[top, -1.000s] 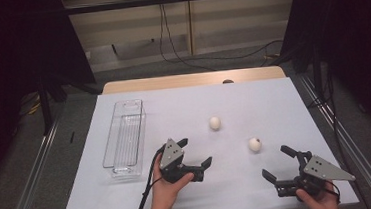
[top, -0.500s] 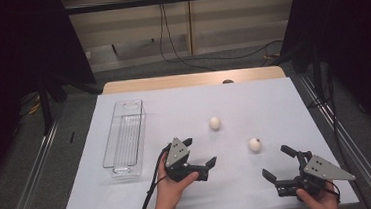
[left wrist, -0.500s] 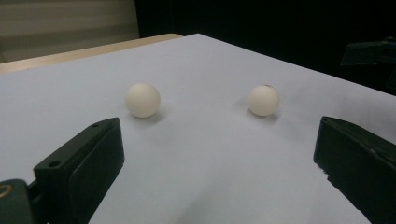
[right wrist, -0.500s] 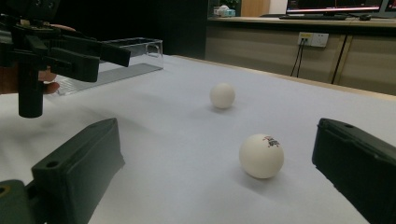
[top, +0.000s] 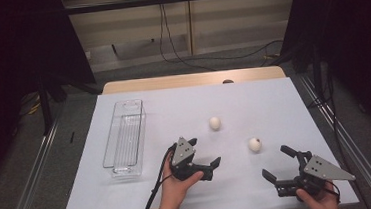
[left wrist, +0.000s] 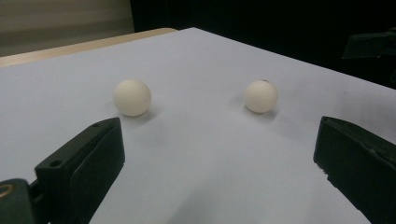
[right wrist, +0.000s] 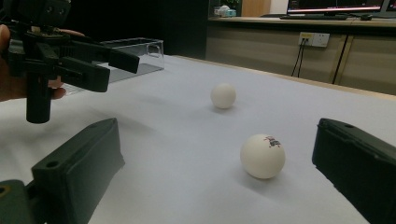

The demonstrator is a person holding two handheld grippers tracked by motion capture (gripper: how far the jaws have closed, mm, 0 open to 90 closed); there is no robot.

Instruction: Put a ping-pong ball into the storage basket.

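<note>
Two white balls lie on the white table (top: 155,197). The plain ball (top: 215,122) is farther back; the ball with a small printed mark (top: 254,144) lies nearer the front right. My left gripper (top: 205,151) is open just left of them, and its jaws point toward both. In the left gripper view the plain ball (left wrist: 132,97) and the marked ball (left wrist: 260,95) sit ahead of the open left gripper (left wrist: 215,158). My right gripper (top: 278,162) is open at the front right. The marked ball (right wrist: 262,156) lies just ahead of the right gripper (right wrist: 215,163), with the plain ball (right wrist: 222,95) beyond.
A clear plastic container (top: 124,139) stands lengthwise on the table's left side, also visible in the right gripper view (right wrist: 135,53). Cables hang behind the table's wooden far edge (top: 191,79). Metal frame rails run along both sides.
My left gripper has moved right, closer to the two balls. The right gripper and both balls have stayed where they were.
</note>
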